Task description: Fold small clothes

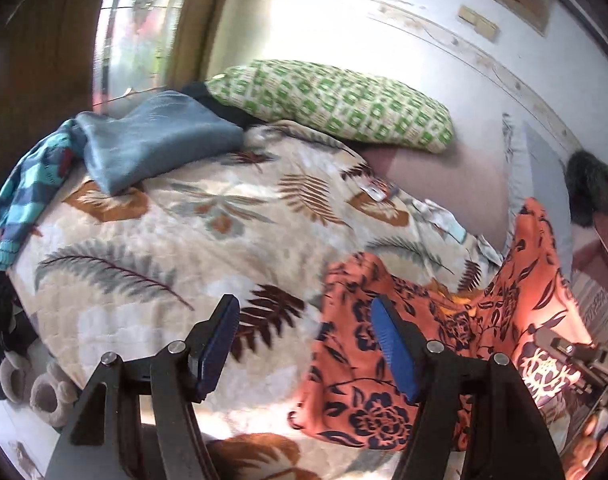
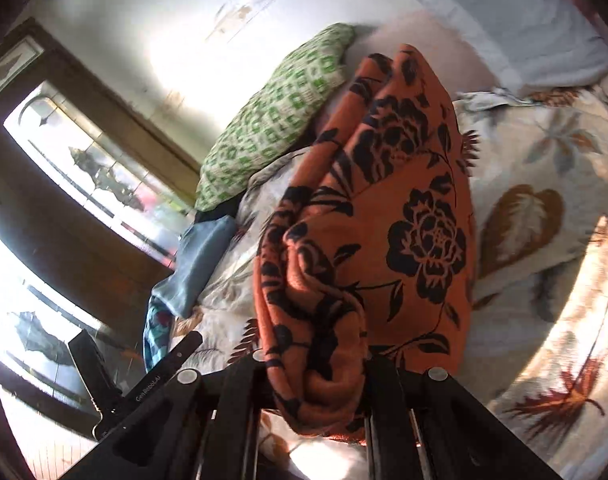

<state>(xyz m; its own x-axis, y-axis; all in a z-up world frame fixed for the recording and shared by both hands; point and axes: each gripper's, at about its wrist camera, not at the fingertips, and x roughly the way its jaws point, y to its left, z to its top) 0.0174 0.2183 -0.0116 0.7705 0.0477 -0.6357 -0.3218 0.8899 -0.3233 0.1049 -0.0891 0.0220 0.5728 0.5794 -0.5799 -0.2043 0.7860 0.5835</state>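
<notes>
- Orange flowered cloth (image 2: 367,240) bunches between the right gripper's (image 2: 315,364) pinching fingers, above the bed (image 1: 144,240).
- Left gripper (image 1: 304,344): fingers spread, empty; "GenRobot.AI" printed along its side.

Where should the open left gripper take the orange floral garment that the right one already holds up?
At the orange floral garment's free lower edge lying on the bedspread, coming from above. The right gripper pinches one bunched end, so the cloth slopes and that edge is exposed beside the left gripper.
</notes>
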